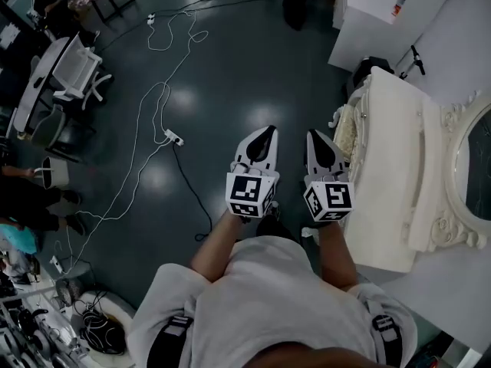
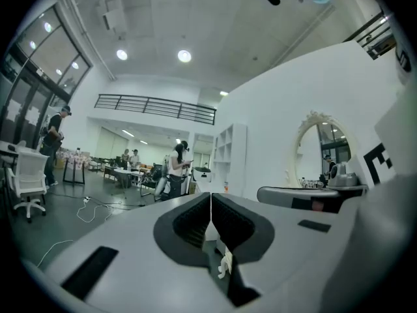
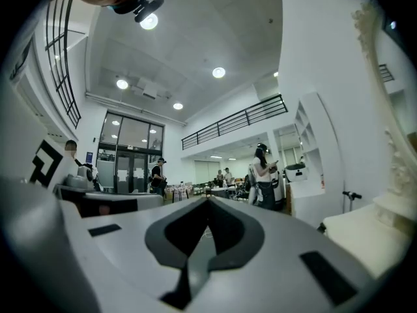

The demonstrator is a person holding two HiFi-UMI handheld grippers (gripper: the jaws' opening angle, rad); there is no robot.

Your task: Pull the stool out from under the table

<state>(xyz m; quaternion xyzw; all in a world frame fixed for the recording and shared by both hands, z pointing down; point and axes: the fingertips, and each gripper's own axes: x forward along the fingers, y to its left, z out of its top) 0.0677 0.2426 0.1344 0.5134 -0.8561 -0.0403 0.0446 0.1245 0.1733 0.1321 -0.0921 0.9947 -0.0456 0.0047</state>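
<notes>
A cream dressing table (image 1: 399, 167) with an oval mirror (image 1: 479, 159) stands at the right in the head view. A frilly cream piece (image 1: 347, 127) shows at its left edge; I cannot tell whether it is the stool. My left gripper (image 1: 266, 133) and right gripper (image 1: 316, 138) hang side by side over the dark floor, just left of the table. Both are shut with nothing between the jaws. In the left gripper view the left gripper (image 2: 210, 207) points across the room, with the mirror (image 2: 322, 152) to its right. The right gripper (image 3: 208, 204) has the table top (image 3: 371, 233) at its right.
White cables (image 1: 149, 121) and a power strip (image 1: 173, 137) lie on the floor ahead, with a black cable (image 1: 192, 198) near my feet. A white office chair (image 1: 77, 71) and people stand at the left. A white cabinet (image 1: 383, 14) is behind the table.
</notes>
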